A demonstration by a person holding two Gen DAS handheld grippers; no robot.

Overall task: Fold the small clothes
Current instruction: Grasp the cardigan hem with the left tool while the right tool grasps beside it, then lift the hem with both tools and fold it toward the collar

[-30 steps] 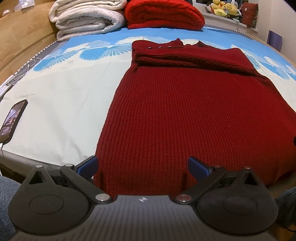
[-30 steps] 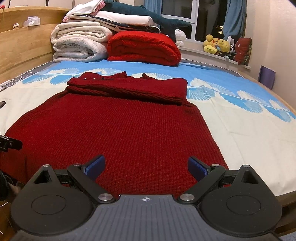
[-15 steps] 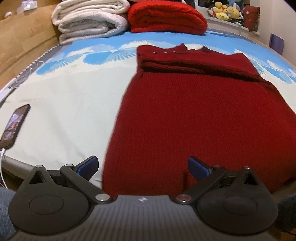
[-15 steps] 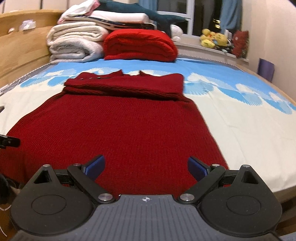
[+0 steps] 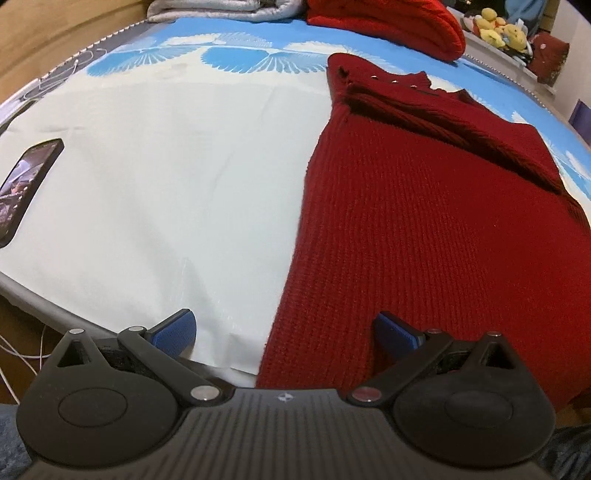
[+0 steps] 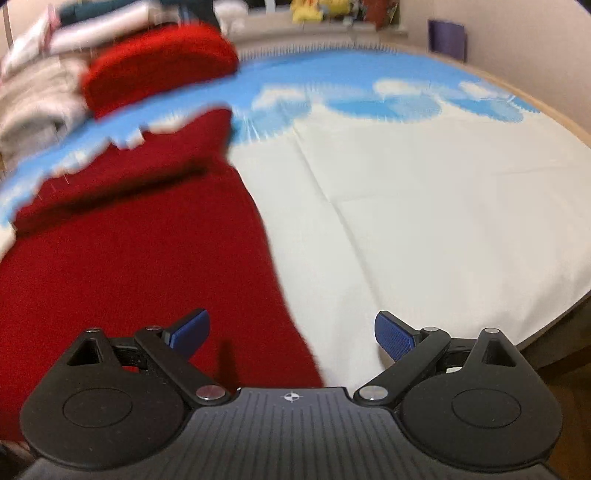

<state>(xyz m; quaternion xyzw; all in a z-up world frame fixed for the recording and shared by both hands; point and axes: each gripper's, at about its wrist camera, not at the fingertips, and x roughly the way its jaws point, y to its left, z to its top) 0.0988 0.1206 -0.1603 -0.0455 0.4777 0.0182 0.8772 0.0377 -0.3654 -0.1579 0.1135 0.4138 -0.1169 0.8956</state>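
A dark red knit sweater (image 5: 436,221) lies flat on the bed, sleeves folded across its chest, collar at the far end. My left gripper (image 5: 284,332) is open at the sweater's near left bottom corner; its blue pads straddle the hem edge, nothing held. In the blurred right wrist view the same sweater (image 6: 129,266) fills the left half. My right gripper (image 6: 291,334) is open over the sweater's near right bottom corner, with its left pad above the knit and its right pad above the sheet.
The bed sheet (image 5: 166,184) is pale with blue prints at the far end. A phone (image 5: 26,188) lies at the bed's left edge, cables beside it. Folded blankets, a red one (image 5: 388,14) and pale ones (image 6: 33,107), are stacked at the headboard. Plush toys (image 5: 498,27) sit on the sill.
Both grippers have swung outward: the left toward the sweater's left bottom corner, the right quickly toward its right bottom corner. Both stay open.
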